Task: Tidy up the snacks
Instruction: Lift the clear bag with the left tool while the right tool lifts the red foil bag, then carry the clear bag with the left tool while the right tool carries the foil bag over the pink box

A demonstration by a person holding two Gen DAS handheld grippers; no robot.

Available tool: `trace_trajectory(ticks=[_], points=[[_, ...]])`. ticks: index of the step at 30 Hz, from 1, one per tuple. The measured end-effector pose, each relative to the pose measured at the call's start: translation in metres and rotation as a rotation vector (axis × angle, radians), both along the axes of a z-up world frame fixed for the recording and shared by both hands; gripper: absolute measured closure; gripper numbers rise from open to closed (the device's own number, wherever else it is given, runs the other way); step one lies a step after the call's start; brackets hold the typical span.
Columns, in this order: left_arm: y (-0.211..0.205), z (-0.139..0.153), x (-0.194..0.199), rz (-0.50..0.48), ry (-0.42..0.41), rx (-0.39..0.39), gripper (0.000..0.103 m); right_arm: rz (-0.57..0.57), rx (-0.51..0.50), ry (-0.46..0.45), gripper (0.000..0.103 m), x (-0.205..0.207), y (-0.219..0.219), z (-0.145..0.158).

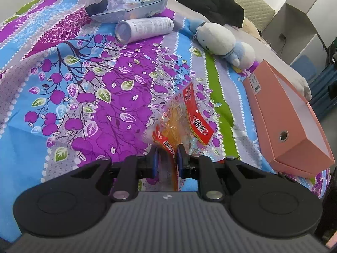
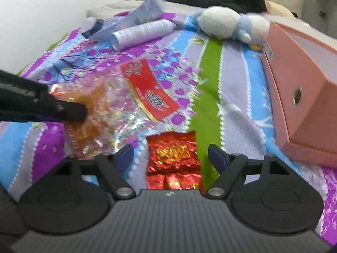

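Left wrist view: left hand-held gripper [image 1: 167,156] nearly closed, blue pads pinching the lower corner of a clear snack bag [image 1: 181,118] with a red label and orange contents. Bag sticks up and away from the fingers over the floral bedsheet [image 1: 73,84], tilted toward the right. Pink shoebox [image 1: 290,124] lies open-topped on the bed at the right edge, well apart from the bag, white inside. White and blue plush toy [image 1: 221,40] sits beyond the box. White cylindrical can [image 1: 145,29] lies on its side further back, just in front of a crumpled pale blue packet [image 1: 130,6]. Black clothing [image 1: 210,2] piled behind, at the head of the bed.

Right wrist view (blurred): right hand-held gripper [image 2: 171,156] spread wide, nothing pressed by either pad. Red foil snack packet [image 2: 173,162] lies between the open fingers, flat on the sheet, touching neither. Left hand-held gripper enters from the left edge as a dark shape, clamped on the clear bag's orange end; the bag's red label points toward the middle of the bed. Pink shoebox is at the right, near the foil packet but not touching. Can, plush toy and pale packet at the back, same layout.
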State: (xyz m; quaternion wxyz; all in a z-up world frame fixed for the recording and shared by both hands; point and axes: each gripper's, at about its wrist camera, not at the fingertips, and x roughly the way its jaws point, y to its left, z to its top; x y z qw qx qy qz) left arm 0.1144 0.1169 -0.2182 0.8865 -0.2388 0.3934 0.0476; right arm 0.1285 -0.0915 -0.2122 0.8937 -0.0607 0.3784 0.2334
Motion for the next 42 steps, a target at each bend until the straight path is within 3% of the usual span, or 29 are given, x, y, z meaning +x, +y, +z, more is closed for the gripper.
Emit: trace_trajectory(ticks=[4,8,15,20,32,42], points=[[0.000,-0.002,0.003,-0.013,0.013,-0.036,0.082,0.020,0.033,0.015,0.026,0.003,-0.004,-0.003],[-0.010,0.006,0.005,-0.038,-0.003,0.013,0.082,0.024,0.010,0.011,0.050,-0.001,0.001,-0.003],[-0.020,0.020,0.004,-0.050,-0.026,0.029,0.083,-0.040,0.058,-0.010,0.049,-0.001,-0.018,0.026],[-0.033,0.047,0.003,-0.069,-0.065,0.048,0.083,-0.081,0.100,-0.045,0.049,-0.006,-0.034,0.058],[-0.086,0.119,-0.006,-0.218,-0.179,0.092,0.083,-0.225,0.158,-0.157,0.049,-0.028,-0.087,0.134],[-0.130,0.147,-0.014,-0.333,-0.220,0.078,0.083,-0.354,0.153,-0.196,0.049,-0.056,-0.137,0.159]])
